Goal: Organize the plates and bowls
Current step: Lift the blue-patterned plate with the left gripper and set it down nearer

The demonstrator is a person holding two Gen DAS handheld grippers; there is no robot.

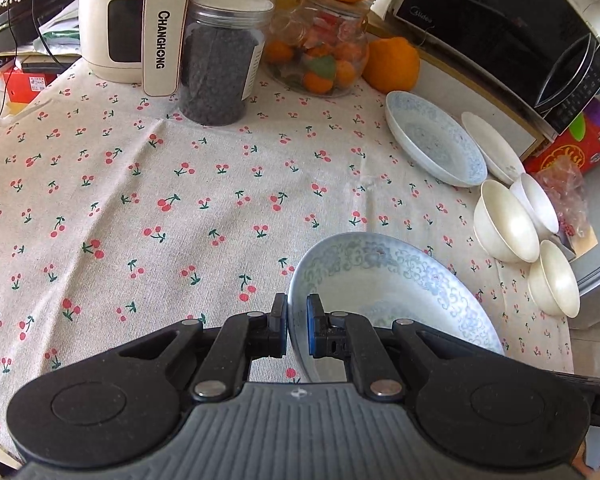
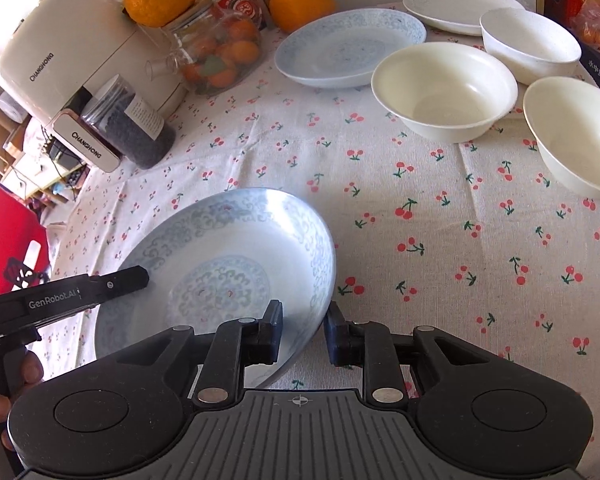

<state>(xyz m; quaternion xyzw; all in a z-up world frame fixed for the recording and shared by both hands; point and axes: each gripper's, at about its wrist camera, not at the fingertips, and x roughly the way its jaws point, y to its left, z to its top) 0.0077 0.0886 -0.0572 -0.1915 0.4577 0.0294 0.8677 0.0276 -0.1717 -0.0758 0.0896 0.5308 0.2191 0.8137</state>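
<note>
A blue-patterned plate [image 1: 384, 276] [image 2: 228, 248] sits tilted over the cherry-print tablecloth [image 2: 440, 240]. My left gripper [image 1: 296, 320] is shut on its near rim; in the right wrist view the left gripper [image 2: 142, 276] reaches in at the plate's left side. My right gripper [image 2: 304, 322] straddles the opposite rim with a gap at the inner pad, so it is open. Farther back lie a second blue plate [image 1: 432, 140] [image 2: 348, 48], a white plate [image 1: 494, 150] [image 2: 456, 8] and three cream bowls [image 1: 504, 224] [image 2: 444, 88], [image 2: 532, 44], [image 2: 576, 136].
At the back stand a cream air fryer [image 1: 116, 20], a jar of dark beans [image 1: 220, 60], a glass jar of fruit [image 1: 320, 52] and oranges [image 1: 392, 64]. A microwave [image 1: 500, 20] and a red box [image 1: 572, 152] line the right side, next to the table's edge.
</note>
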